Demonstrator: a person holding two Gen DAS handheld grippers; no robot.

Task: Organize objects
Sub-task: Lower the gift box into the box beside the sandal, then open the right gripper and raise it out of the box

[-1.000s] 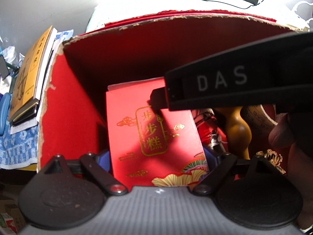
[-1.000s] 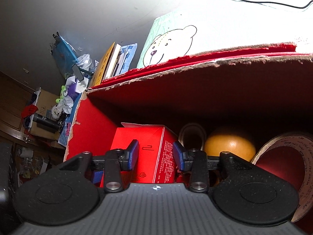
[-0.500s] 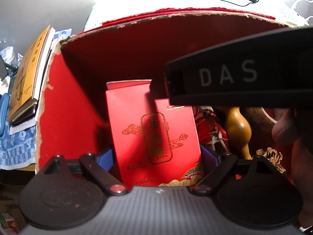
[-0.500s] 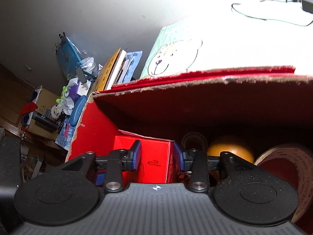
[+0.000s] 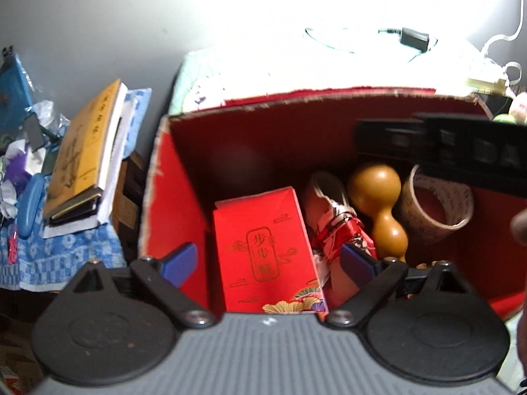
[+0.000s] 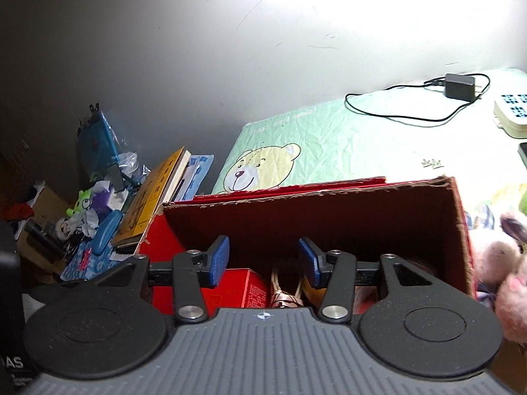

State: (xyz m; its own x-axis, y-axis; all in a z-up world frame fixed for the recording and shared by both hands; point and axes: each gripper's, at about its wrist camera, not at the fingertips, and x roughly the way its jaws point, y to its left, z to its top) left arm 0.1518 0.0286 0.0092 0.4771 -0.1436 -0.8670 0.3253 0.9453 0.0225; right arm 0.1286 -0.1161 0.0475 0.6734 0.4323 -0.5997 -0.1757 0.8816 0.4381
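A big red cardboard box (image 5: 171, 197) stands open on the bed. Inside lie a red gift box with gold lettering (image 5: 263, 247), a red folded umbrella (image 5: 336, 217), a brown gourd (image 5: 378, 207) and a roll of tape (image 5: 438, 204). My left gripper (image 5: 268, 260) is open and empty above the gift box, apart from it. My right gripper (image 6: 263, 260) is open and empty above the box's near rim (image 6: 313, 197); the gift box (image 6: 243, 286) shows under it. The right gripper's body (image 5: 461, 151) crosses the left wrist view's upper right.
Books (image 5: 82, 154) and clutter lie on a blue cloth left of the box. A green bear-print sheet (image 6: 329, 138) carries a charger with cable (image 6: 457, 85) and a white power strip (image 6: 513, 112). A pink plush toy (image 6: 507, 270) sits at the right.
Both grippers rose up and back out of the box. The right gripper let go of the red gift box, which now rests inside the box; its jaws opened wider.
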